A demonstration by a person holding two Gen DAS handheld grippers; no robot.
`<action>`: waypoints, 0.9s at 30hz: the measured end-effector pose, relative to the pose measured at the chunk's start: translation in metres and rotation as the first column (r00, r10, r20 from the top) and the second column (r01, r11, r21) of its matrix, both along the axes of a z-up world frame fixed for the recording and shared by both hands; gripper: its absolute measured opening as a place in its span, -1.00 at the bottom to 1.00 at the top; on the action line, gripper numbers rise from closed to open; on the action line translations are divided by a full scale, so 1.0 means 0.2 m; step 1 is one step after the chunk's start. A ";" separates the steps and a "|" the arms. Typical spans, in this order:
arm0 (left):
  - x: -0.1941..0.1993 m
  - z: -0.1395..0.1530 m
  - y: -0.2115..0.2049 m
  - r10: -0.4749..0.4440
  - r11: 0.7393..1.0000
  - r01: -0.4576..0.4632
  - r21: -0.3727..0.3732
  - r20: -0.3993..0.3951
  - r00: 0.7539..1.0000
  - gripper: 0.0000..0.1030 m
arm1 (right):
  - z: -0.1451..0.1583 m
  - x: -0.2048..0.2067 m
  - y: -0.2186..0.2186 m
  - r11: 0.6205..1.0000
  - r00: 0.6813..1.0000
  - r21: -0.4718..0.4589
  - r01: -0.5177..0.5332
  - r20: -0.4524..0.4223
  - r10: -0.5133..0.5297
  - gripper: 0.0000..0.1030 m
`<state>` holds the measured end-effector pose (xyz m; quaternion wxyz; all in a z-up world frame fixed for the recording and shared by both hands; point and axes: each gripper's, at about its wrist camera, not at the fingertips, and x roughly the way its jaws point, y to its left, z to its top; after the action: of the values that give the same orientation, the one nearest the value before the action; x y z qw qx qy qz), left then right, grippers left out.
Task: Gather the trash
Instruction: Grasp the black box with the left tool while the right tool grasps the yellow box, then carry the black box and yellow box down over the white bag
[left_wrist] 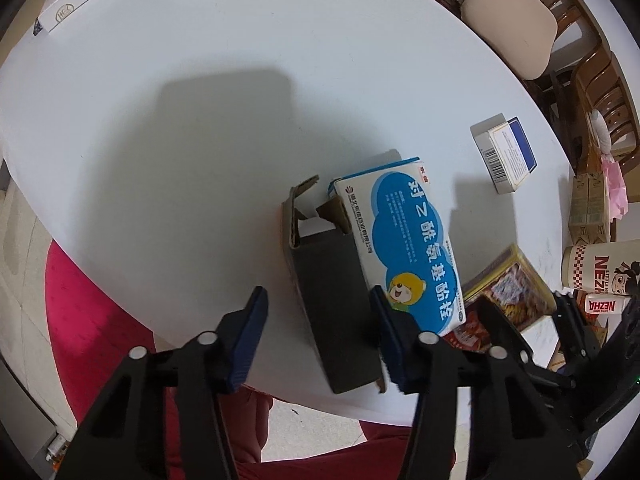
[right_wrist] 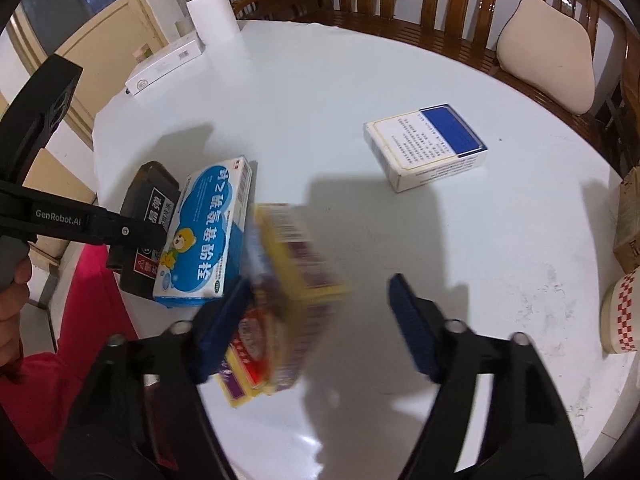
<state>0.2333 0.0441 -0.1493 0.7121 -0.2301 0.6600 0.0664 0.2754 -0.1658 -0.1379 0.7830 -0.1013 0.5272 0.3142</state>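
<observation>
A black carton (left_wrist: 332,304) with open flaps lies near the round white table's (left_wrist: 200,100) front edge, also in the right wrist view (right_wrist: 148,208). A blue-and-white medicine box with a bear (left_wrist: 404,244) leans on it, also in the right wrist view (right_wrist: 204,236). A yellow box (right_wrist: 288,284), blurred, lies beside it; it also shows in the left wrist view (left_wrist: 504,284). A white-and-blue box (right_wrist: 424,148) lies farther out, also in the left wrist view (left_wrist: 504,152). My left gripper (left_wrist: 320,336) is open around the black carton. My right gripper (right_wrist: 320,328) is open, with the yellow box between its fingers.
Wooden chairs with a beige cushion (right_wrist: 544,52) ring the far side. A paper cup (right_wrist: 620,312) stands at the right edge. A paper roll (right_wrist: 212,16) and a flat white box (right_wrist: 164,64) sit at the far left. A red garment (left_wrist: 88,312) lies below the table edge.
</observation>
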 end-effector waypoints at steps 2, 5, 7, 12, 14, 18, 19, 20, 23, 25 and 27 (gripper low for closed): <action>0.00 0.00 0.01 -0.013 1.000 0.013 0.003 0.000 1.000 -0.21 | -0.01 0.00 0.01 1.000 1.000 0.006 -0.004 -0.010 0.004 0.02; -0.01 -0.01 0.02 -0.018 1.000 0.018 -0.004 -0.004 1.000 -0.36 | 0.00 -0.01 0.02 1.000 1.000 0.015 -0.004 -0.008 0.004 -0.09; -0.01 0.00 0.03 -0.025 1.000 0.025 0.002 0.000 1.000 -0.41 | 0.01 -0.02 0.03 1.000 1.000 0.019 -0.006 -0.010 0.007 -0.25; -0.03 0.02 0.08 -0.034 0.999 0.034 0.009 0.030 0.999 -0.47 | 0.03 -0.04 0.05 1.000 1.000 0.003 -0.011 -0.011 0.011 -0.61; -0.04 0.03 0.09 -0.053 0.998 0.052 0.025 0.045 0.998 -0.50 | 0.03 -0.05 0.06 1.000 1.000 -0.011 0.002 -0.013 -0.002 -0.61; -0.06 0.04 0.11 -0.086 0.995 0.083 0.047 0.059 0.995 -0.50 | 0.05 -0.06 0.05 0.999 0.999 -0.017 0.047 -0.011 -0.048 -0.62; -0.06 0.04 0.11 -0.089 0.995 0.086 0.047 0.063 0.994 -0.50 | 0.06 -0.07 0.04 0.998 0.998 -0.023 0.064 0.000 -0.064 -0.62; -0.07 0.04 0.11 -0.096 0.995 0.093 0.047 0.073 0.993 -0.50 | 0.08 -0.07 0.04 0.996 0.997 -0.032 0.079 0.010 -0.079 -0.62; -0.05 0.07 0.09 -0.138 0.988 0.130 0.085 0.102 0.985 -0.50 | 0.14 -0.08 0.00 0.992 0.992 -0.049 0.118 0.042 -0.116 -0.62; -0.06 0.11 0.10 -0.153 0.982 0.137 0.131 0.126 0.980 -0.50 | 0.20 -0.10 -0.02 0.988 0.988 -0.066 0.140 0.075 -0.135 -0.62; -0.06 0.14 0.10 -0.178 0.974 0.153 0.164 0.150 0.972 -0.51 | 0.24 -0.11 -0.03 0.985 0.984 -0.071 0.160 0.096 -0.153 -0.62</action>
<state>0.2212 0.0651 -0.1212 0.7825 -0.1241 0.6091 0.0374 0.2525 -0.1728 -0.0891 0.8236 -0.1041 0.5097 0.2260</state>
